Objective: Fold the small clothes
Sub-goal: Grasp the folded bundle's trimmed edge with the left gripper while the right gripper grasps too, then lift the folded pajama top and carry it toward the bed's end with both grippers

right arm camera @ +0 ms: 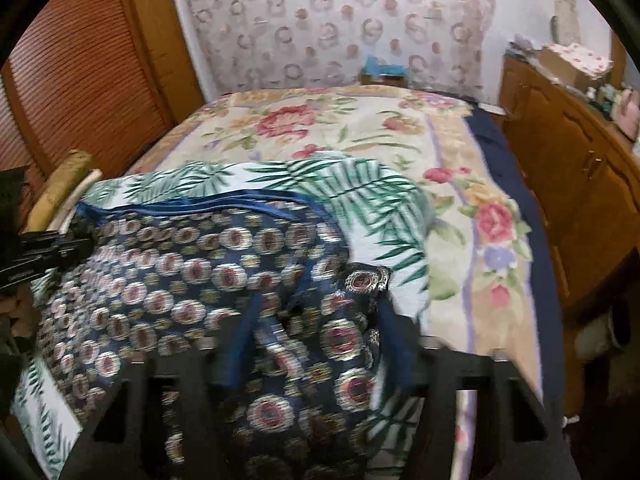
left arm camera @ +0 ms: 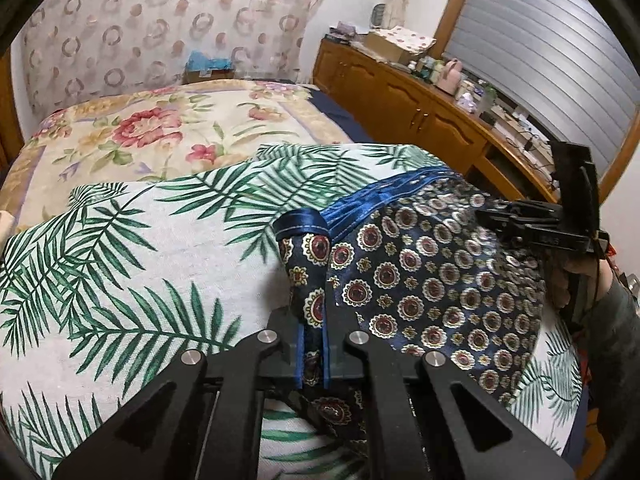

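Note:
A small navy garment (left arm camera: 432, 280) with red-and-white medallions and a blue satin waistband lies on a palm-leaf cloth (left arm camera: 120, 272) on the bed. My left gripper (left arm camera: 312, 320) is shut on a bunched corner of the garment, lifted a little. The right gripper (left arm camera: 532, 224) shows in the left wrist view at the garment's far right edge. In the blurred right wrist view my right gripper (right arm camera: 320, 336) is shut on a fold of the garment (right arm camera: 180, 272), which drapes over its fingers. The left gripper (right arm camera: 44, 256) shows at the left edge there.
A floral bedspread (left arm camera: 160, 136) covers the bed beyond the palm-leaf cloth (right arm camera: 360, 192). A wooden cabinet (left arm camera: 400, 104) with clutter on top runs along the right. A louvred wooden door (right arm camera: 80, 80) stands at the left. A patterned curtain (right arm camera: 340, 20) hangs behind the bed.

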### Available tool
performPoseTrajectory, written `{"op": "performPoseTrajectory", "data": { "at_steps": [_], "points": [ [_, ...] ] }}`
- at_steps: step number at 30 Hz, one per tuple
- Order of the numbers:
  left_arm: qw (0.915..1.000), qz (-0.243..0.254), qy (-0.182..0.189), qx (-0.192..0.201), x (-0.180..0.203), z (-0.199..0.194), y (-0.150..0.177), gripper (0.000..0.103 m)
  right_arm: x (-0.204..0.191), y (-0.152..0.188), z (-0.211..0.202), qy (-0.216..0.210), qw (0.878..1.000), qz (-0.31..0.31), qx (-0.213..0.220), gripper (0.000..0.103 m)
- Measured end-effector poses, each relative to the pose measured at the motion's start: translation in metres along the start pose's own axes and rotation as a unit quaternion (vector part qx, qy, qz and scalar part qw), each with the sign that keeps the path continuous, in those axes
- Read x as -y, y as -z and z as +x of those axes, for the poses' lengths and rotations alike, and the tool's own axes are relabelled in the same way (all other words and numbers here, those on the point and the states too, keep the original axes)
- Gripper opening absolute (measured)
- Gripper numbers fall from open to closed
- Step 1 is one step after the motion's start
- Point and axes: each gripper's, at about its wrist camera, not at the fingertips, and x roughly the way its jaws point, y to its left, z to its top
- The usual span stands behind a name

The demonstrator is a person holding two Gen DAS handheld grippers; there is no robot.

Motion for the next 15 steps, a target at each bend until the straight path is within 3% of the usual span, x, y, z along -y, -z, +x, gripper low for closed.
{"op": "performPoseTrajectory", "data": {
  "at_steps": [1,2,11,15],
  "points": [
    [0.9999,0.001,0.002,0.011,0.002,-0.006,0.0,0.006,-0.002,0.001,-0.001,-0.007,1.0,-0.004,-0.004,0.023],
    [0.9998,-0.001,0.006,0.019,0.004,-0.012,0.0,0.006,-0.005,0.001,-0.003,-0.015,1.0,-0.007,-0.006,0.015],
    [0.9947,0.003,0.041,0.094,0.022,-0.089,0.004,0.006,-0.046,0.001,-0.056,0.0,0.997,-0.038,0.073,0.01],
    [0.9904,0.001,0.037,0.133,0.021,-0.13,0.015,0.006,-0.078,-0.003,-0.08,-0.004,0.992,-0.063,0.112,0.01]
  ]
}}
